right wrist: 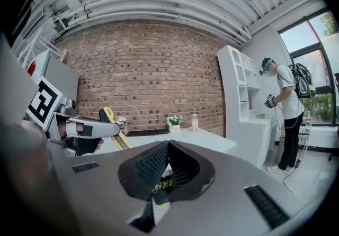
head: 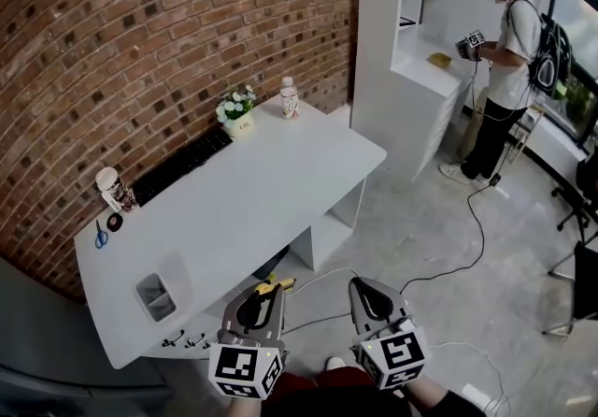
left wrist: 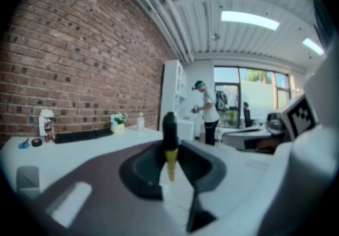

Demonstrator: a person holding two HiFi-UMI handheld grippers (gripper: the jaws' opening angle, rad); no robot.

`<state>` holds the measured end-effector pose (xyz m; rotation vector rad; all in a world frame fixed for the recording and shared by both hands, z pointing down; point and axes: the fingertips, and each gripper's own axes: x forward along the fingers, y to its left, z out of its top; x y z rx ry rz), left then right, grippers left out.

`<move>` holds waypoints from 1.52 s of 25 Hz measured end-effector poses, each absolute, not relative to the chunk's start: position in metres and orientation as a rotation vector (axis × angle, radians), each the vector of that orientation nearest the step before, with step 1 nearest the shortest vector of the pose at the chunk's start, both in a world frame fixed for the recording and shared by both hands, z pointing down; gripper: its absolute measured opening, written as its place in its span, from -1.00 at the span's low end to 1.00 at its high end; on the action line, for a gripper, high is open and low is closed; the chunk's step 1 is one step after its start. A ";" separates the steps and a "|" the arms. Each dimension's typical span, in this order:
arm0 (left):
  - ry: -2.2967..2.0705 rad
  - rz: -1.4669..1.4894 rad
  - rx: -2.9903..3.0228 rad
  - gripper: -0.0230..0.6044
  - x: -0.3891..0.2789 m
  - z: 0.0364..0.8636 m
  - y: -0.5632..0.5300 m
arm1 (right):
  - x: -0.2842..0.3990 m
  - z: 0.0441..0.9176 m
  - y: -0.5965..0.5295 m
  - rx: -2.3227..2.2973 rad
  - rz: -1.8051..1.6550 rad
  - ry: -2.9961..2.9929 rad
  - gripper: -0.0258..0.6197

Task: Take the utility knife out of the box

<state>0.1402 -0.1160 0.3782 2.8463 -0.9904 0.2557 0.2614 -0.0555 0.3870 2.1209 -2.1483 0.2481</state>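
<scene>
The yellow and black utility knife (head: 270, 288) is clamped in my left gripper (head: 259, 305), which is shut on it and held low in front of the white table (head: 280, 191). Seen from the left gripper view, the knife (left wrist: 170, 142) stands upright between the jaws. The small grey box (head: 155, 296) sits on the table's near left corner, apart from both grippers. My right gripper (head: 370, 297) hovers beside the left one, its jaws shut with nothing between them. In the right gripper view, the left gripper (right wrist: 79, 129) and the knife (right wrist: 115, 127) show at the left.
On the table along the brick wall are blue scissors (head: 100, 235), a tape roll (head: 114, 222), a cup (head: 113, 188), a black keyboard (head: 181, 165), a flower pot (head: 236, 113) and a bottle (head: 290, 98). A person (head: 505, 60) stands at white shelves, back right. Cables (head: 448, 266) cross the floor.
</scene>
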 end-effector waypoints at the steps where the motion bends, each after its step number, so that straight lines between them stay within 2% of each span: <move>1: -0.987 0.259 2.848 -0.69 0.143 0.379 -0.114 | 0.264 0.387 -0.053 2.124 0.254 -2.145 -0.90; 15: -1.000 0.303 2.848 -0.69 0.173 0.391 -0.096 | 0.296 0.403 -0.038 2.119 0.291 -2.139 -0.90; 38: -1.149 0.323 2.770 -0.69 0.161 0.406 -0.086 | 0.294 0.413 -0.039 1.997 0.283 -2.217 -0.90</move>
